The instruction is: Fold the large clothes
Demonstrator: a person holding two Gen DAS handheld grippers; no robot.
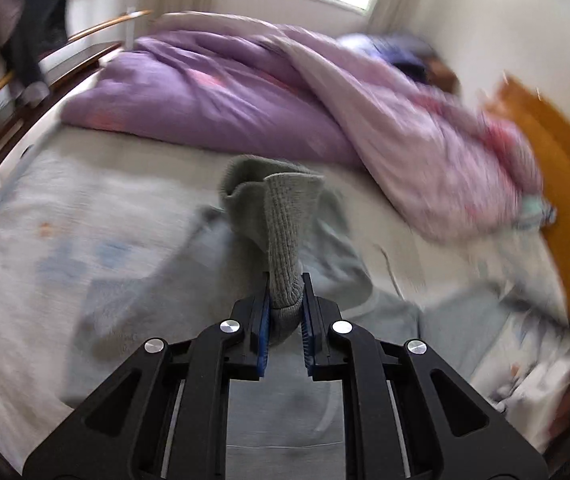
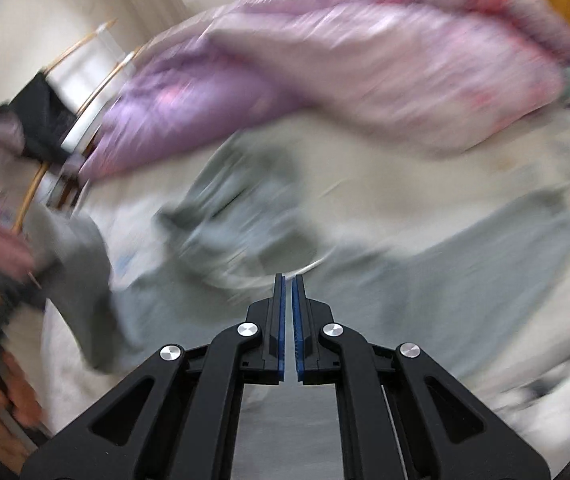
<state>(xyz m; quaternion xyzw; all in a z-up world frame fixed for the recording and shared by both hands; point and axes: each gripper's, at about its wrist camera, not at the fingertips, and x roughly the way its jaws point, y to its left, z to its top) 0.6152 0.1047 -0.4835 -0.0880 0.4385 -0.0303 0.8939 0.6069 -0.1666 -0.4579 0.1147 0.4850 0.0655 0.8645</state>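
Note:
A grey sweatshirt (image 1: 189, 276) lies spread on the bed. My left gripper (image 1: 286, 280) is shut on its ribbed grey cuff (image 1: 285, 232), which stands up between the blue pads with the sleeve folded over behind it. In the right wrist view the picture is heavily blurred; the same sweatshirt (image 2: 445, 280) lies across the bed below my right gripper (image 2: 289, 280). The right jaws stand nearly together with only a thin gap and nothing between them. The lifted sleeve (image 2: 81, 260) hangs at the left of that view.
A purple and pink duvet (image 1: 245, 92) is heaped across the far half of the bed. A pale bedsheet (image 1: 45, 240) covers the mattress. An orange headboard (image 1: 557, 184) is at the right. A chair with dark clothes (image 1: 33, 40) stands at the far left.

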